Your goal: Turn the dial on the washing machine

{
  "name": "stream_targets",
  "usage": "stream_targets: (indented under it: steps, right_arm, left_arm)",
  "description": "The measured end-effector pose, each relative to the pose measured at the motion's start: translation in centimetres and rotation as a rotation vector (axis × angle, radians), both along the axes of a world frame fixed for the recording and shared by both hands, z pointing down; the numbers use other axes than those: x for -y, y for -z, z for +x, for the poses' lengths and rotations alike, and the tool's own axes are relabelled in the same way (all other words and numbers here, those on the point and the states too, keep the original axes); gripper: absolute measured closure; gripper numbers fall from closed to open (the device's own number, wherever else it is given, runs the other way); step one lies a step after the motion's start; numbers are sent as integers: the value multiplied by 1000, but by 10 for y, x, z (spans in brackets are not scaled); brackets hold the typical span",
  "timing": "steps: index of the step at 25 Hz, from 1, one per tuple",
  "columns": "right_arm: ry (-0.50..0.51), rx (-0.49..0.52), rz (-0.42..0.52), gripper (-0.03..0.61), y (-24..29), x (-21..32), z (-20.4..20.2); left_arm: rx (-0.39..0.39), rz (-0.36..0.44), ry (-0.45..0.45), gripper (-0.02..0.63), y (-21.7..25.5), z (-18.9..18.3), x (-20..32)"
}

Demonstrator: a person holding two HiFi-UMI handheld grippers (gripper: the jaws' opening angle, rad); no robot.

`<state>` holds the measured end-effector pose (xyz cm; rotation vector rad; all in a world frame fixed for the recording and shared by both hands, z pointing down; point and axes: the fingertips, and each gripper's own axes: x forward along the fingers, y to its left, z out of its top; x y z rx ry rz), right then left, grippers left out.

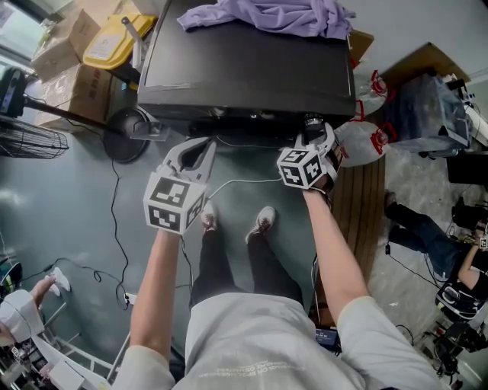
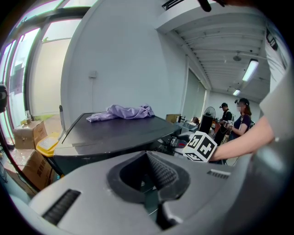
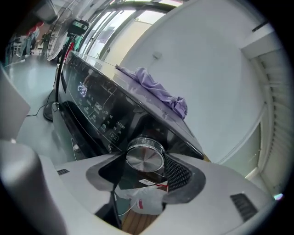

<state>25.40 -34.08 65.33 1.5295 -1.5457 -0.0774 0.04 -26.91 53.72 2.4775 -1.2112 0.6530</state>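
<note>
The black washing machine stands in front of me with a purple cloth on its lid. Its chrome dial sits at the right end of the control panel. My right gripper reaches up to the panel and is shut on the dial, one pad against its right edge. In the right gripper view the gripper has the dial filling the gap between its tips. My left gripper hangs in front of the machine's lower left, shut and holding nothing; in its own view it points over the lid.
Cardboard boxes and a yellow container lie left of the machine, beside a fan's round base. White plastic bags and a wooden pallet are on the right. A white cable crosses the floor by my feet. People stand further right.
</note>
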Motion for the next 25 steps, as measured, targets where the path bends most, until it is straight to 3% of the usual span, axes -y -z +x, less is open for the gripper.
stream_targets:
  steps: [7,16,17,19,20,25]
  right_arm:
    - [10,12,-29,298,0,-2,1]
    - [41,147,-84,299,35,-33,26]
    - [41,177,-80,322,45,-36,28]
    - [27,234,-54,493,68,-42,35]
    - [17,264,-40,531,80,-42,37]
    - [44,457,2,552,142,-39,29]
  left_arm:
    - [2,8,7,598,4,-6,0]
    - [-12,66,-24,598,41,-7,12]
    - [-14,78,-28,598,48,-7,15]
    - [-19,108,-38,598,63,-7,20]
    - [-21,124,-43,598,70,-7,25]
    - [-15,206,-61,598,108,-10,46]
